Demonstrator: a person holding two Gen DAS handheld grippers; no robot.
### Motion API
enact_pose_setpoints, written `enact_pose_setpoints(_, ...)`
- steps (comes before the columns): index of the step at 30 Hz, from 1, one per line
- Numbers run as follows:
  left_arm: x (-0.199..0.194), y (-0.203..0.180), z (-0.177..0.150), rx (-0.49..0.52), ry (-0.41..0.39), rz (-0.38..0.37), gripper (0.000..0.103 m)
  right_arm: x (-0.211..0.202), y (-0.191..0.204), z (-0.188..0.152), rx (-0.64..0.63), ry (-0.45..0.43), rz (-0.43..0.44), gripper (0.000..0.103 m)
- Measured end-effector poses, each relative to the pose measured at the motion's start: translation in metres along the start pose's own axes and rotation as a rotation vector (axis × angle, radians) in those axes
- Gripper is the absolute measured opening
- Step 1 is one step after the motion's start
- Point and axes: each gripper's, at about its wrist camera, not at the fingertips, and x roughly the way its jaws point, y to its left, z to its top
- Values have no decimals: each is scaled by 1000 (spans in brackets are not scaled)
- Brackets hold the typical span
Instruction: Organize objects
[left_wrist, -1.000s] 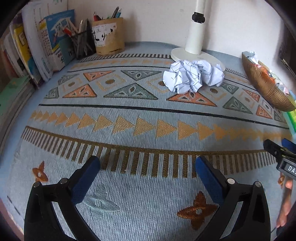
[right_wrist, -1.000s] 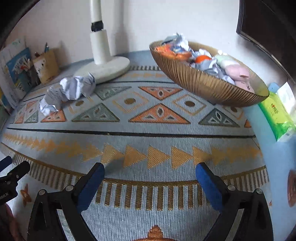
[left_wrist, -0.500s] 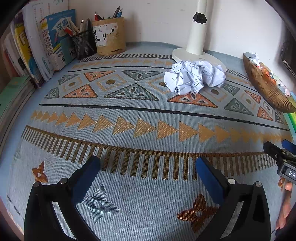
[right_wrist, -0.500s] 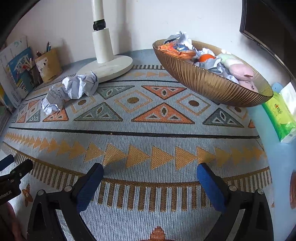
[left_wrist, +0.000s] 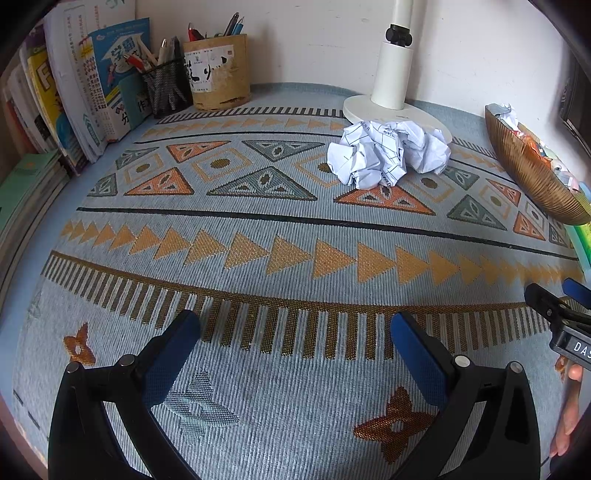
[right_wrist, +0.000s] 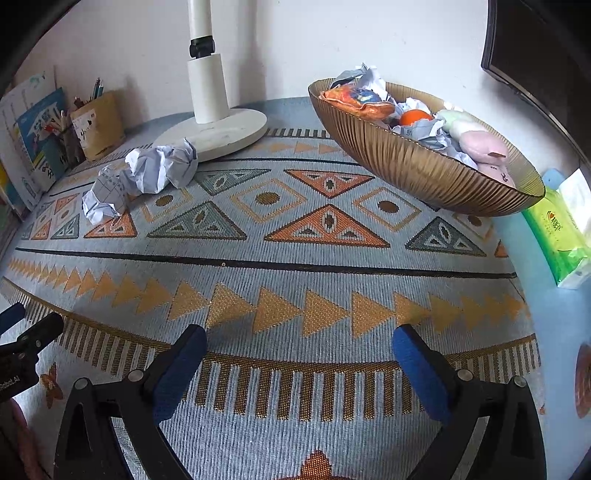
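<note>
Two crumpled balls of white squared paper (left_wrist: 388, 157) (right_wrist: 142, 177) lie on the patterned mat by the lamp base. A ribbed golden bowl (left_wrist: 532, 177) (right_wrist: 417, 170) stands at the right, holding crumpled paper, an orange snack bag, an orange ball and pastel soft items. My left gripper (left_wrist: 295, 332) hovers open and empty over the mat's near part, well short of the paper. My right gripper (right_wrist: 299, 343) is open and empty too, with the bowl ahead to its right. Each gripper shows at the edge of the other's view.
A white lamp (left_wrist: 395, 81) stands at the back. Two pen holders (left_wrist: 218, 70) and upright books (left_wrist: 92, 85) fill the back left corner. A green tissue pack (right_wrist: 561, 236) lies right of the bowl. A dark monitor edge (right_wrist: 535, 55) hangs at the upper right.
Both grippers have drifted slightly forward over the mat, so paper and bowl look a little nearer. Both stayed open and empty.
</note>
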Motion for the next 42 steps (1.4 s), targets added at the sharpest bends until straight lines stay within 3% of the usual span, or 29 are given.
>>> enact_pose_setpoints(42,1,0,0,-4,0,3,103,-2,6,-1,-34,-24,9,101)
